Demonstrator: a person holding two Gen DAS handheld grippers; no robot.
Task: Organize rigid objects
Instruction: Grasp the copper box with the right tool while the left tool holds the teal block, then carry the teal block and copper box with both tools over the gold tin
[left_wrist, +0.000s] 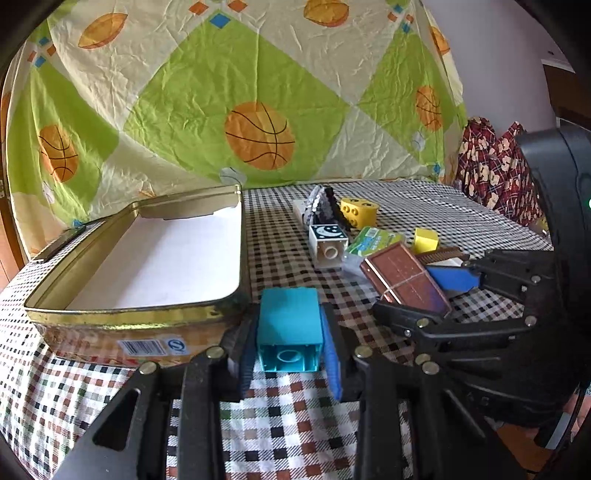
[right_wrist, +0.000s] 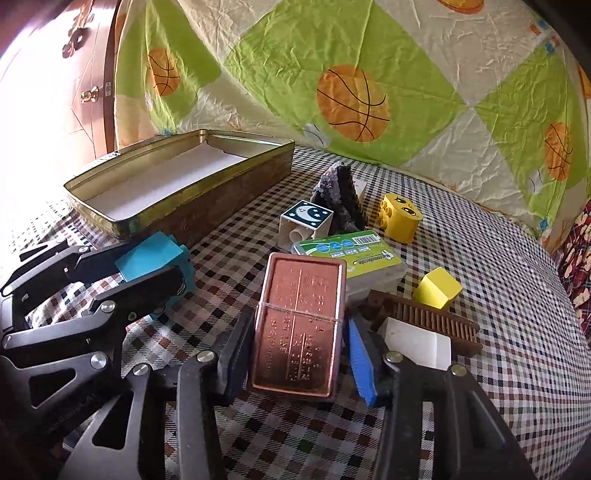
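At the far left of the checked worktop (left_wrist: 288, 417) we see the open gold tin (left_wrist: 122, 317), its white floor bare. Just right of the tin's near corner our left gripper (left_wrist: 289, 332) holds the turquoise block (left_wrist: 289, 317), jaws narrow and pressed on both its sides, the block's hollow underside facing the left wrist camera. Right of that, in the middle of the worktop, lies the pile: a white block with a moon picture (right_wrist: 306, 218), a dark sequined pouch (right_wrist: 341, 195) behind it, a yellow block with a face (right_wrist: 400, 216) further right, a green-labelled clear case (right_wrist: 351, 258), a small yellow block (right_wrist: 437, 288), a brown ridged piece (right_wrist: 432, 323) and a white piece (right_wrist: 417, 347) beside it. At the near edge of this pile our right gripper (right_wrist: 299, 354) straddles the copper-coloured tin (right_wrist: 301, 325), which has a thin thread tied round its middle. Its jaws stand partly closed around the tin, with a small gap between the right blue pad and the tin's side; on the left we cannot tell whether the pad touches. Behind everything hangs a green and cream cloth with basketballs (left_wrist: 258, 136).
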